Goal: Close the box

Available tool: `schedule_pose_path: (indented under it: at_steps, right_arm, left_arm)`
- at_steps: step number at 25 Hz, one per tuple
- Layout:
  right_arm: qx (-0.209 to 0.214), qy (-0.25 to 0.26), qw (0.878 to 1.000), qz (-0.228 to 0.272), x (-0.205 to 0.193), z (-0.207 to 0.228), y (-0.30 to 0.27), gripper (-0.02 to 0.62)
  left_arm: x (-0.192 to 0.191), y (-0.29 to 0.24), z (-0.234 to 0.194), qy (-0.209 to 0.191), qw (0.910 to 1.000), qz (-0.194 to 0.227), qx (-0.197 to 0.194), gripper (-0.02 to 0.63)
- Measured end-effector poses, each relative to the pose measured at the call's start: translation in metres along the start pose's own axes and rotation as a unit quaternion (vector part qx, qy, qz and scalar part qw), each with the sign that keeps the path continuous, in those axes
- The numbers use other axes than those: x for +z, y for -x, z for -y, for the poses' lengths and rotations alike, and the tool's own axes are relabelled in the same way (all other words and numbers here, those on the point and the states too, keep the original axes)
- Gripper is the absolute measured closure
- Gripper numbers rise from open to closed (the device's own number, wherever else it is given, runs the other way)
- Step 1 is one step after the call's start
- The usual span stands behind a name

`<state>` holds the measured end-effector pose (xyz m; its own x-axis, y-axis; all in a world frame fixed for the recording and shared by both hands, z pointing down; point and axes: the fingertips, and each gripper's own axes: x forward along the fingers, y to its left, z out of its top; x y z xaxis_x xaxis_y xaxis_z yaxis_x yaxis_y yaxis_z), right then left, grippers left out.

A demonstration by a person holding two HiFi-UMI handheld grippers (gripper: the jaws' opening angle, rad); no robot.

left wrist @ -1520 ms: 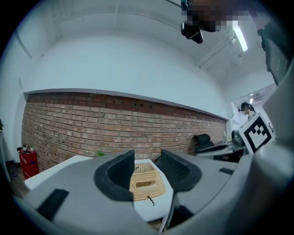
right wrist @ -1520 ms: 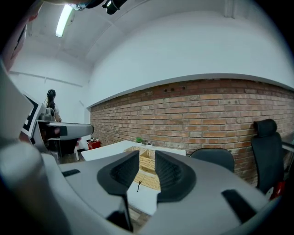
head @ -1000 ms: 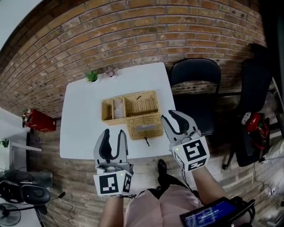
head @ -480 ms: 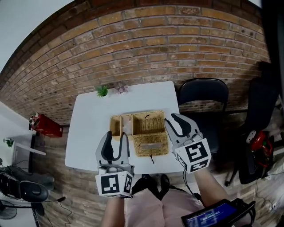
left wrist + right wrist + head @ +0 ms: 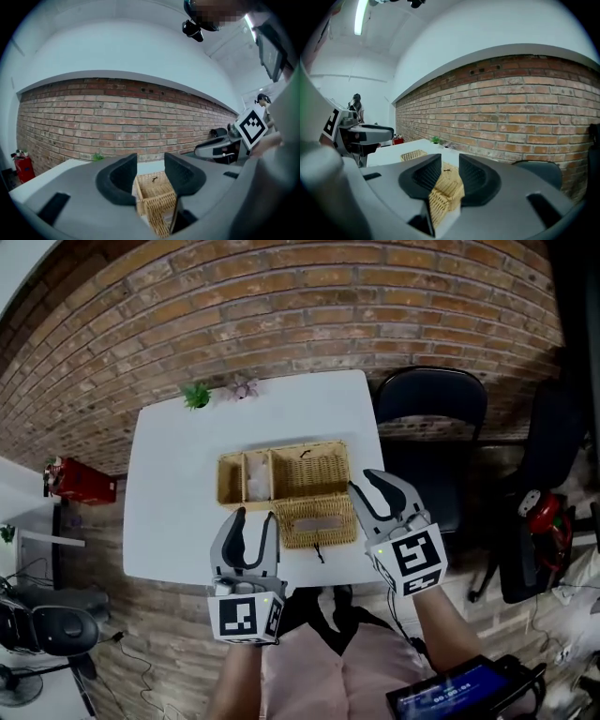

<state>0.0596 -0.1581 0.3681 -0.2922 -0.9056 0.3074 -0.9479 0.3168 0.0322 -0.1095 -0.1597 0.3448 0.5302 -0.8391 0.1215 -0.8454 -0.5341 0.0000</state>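
**Head view.** A wicker box (image 5: pixel 314 474) stands open near the middle of a white table (image 5: pixel 169 474). Its lid (image 5: pixel 317 519) is folded out flat at 6 o'clock of the box, touching its near wall. The left gripper (image 5: pixel 253 521) hangs at 9 o'clock of the lid, just beside it, with its jaws apart and nothing between them. The right gripper (image 5: pixel 367 486) hangs at 3 o'clock of the lid. Its jaws are apart, have just been opening slightly, and clamp nothing; the wickerwork shows beyond the gap. A small green plant (image 5: pixel 196 395) stands at the table's 11 o'clock corner, and a black chair (image 5: pixel 427 427) stands at 3 o'clock of the table.
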Motion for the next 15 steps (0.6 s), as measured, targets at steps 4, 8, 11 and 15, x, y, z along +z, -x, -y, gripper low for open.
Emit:
schedule_pose_path:
  at_steps: [4,8,11,15]
  right_arm:
    - [0.015,-0.016,0.999,-0.026,-0.033,-0.01,-0.001,0.454]
    - [0.034,-0.028,0.997,-0.059,-0.072,-0.02,0.006,0.433]
    - [0.045,-0.042,0.994,-0.088,-0.102,-0.028,0.008,0.403]
    - [0.062,-0.058,0.989,-0.123,-0.135,-0.037,0.007,0.399]
  left_arm:
    - [-0.033,-0.002,0.003,0.022,0.9991,-0.03,-0.018,0.416]
    - [-0.07,-0.002,0.013,0.039,0.9964,-0.064,-0.039,0.393]
    - [-0.1,-0.001,0.02,0.046,0.9933,-0.09,-0.056,0.368]
    - [-0.134,-0.001,0.021,0.064,0.9894,-0.118,-0.056,0.35]
